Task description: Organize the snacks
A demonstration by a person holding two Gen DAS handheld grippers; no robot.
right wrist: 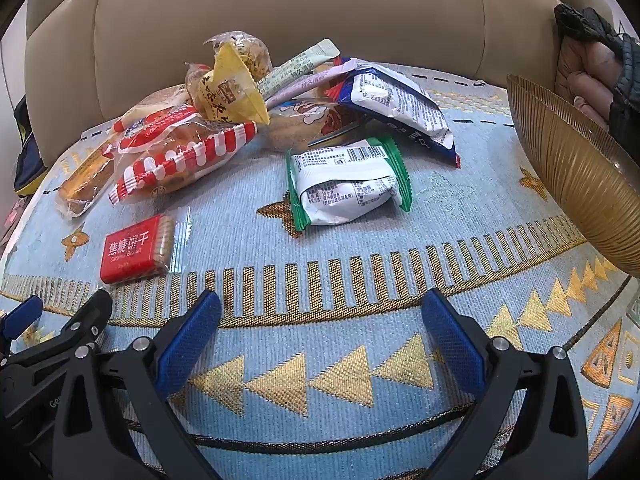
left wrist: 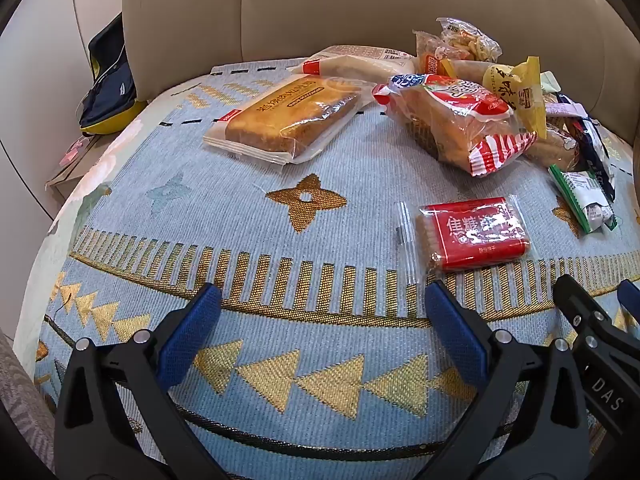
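Beige sofa cushions [left wrist: 320, 8] backed a table spread with a pale blue cloth [left wrist: 240, 216] woven in gold, where the snacks lay loose: a red caramel biscuit pack [right wrist: 138, 249] sat alone, nearest both tools, with a striped bread bag [right wrist: 176, 156], a yellow-wrapped bun [right wrist: 236, 92] and a blue-and-white packet [right wrist: 396, 104] heaped beyond it toward the sofa, a green-edged packet [right wrist: 348, 180] off to its right and a long cake loaf [left wrist: 288, 116] lying beyond it to its left. Both the left gripper [left wrist: 320, 312] and the right gripper [right wrist: 320, 316] hovered just short of the biscuit pack with blue pads spread wide, holding nothing, while a ribbed gold bowl [right wrist: 572, 168] stood far to its right.
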